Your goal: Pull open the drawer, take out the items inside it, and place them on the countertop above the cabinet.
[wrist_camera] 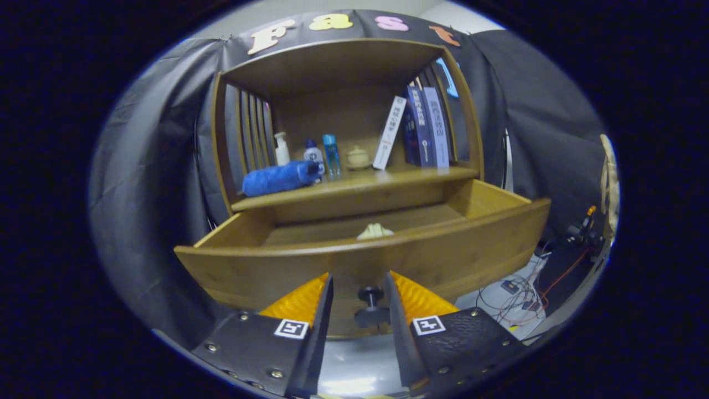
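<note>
The wooden drawer (365, 260) stands pulled out toward the gripper (359, 285), its curved front panel spanning just beyond the fingers. The dark round knob (371, 305) on that panel sits in the gap between the two fingers; they stand apart, and neither visibly presses on it. Inside the drawer, just behind the front panel and slightly right of centre, a small pale lumpy item (375, 231) peeks over the rim. Farther back, the countertop (388, 180) is a smooth wood shelf. On it, at the left, lies a blue fuzzy roll (279, 177), with a white pump bottle (282, 148), two small bottles (323, 155) and a cream lidded pot (358, 157) behind, and books (418, 132) leaning at the right.
</note>
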Motion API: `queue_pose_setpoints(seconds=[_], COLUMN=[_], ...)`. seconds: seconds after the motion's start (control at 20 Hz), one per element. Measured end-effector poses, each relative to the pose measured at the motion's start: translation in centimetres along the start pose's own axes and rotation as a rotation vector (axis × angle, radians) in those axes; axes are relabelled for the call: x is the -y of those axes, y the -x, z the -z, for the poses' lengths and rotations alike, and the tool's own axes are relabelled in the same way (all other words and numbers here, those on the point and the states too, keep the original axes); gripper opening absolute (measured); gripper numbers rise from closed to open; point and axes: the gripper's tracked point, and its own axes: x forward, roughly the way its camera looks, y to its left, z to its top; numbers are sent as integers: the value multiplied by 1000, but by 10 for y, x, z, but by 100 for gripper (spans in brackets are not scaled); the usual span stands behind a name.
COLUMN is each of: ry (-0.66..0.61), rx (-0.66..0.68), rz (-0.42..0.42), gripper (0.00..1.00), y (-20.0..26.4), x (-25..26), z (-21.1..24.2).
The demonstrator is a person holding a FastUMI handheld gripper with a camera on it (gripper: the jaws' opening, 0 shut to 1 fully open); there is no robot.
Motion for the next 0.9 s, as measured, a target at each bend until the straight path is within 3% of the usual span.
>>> queue_pose_setpoints(seconds=[0.2, 0.45, 0.9], ry=[16, -22, -14], rx=[79, 54, -310], rz=[0, 34, 107], gripper=[54, 54, 54], y=[-8, -52, -133], x=[-11, -11, 10], z=[-55, -91, -37])
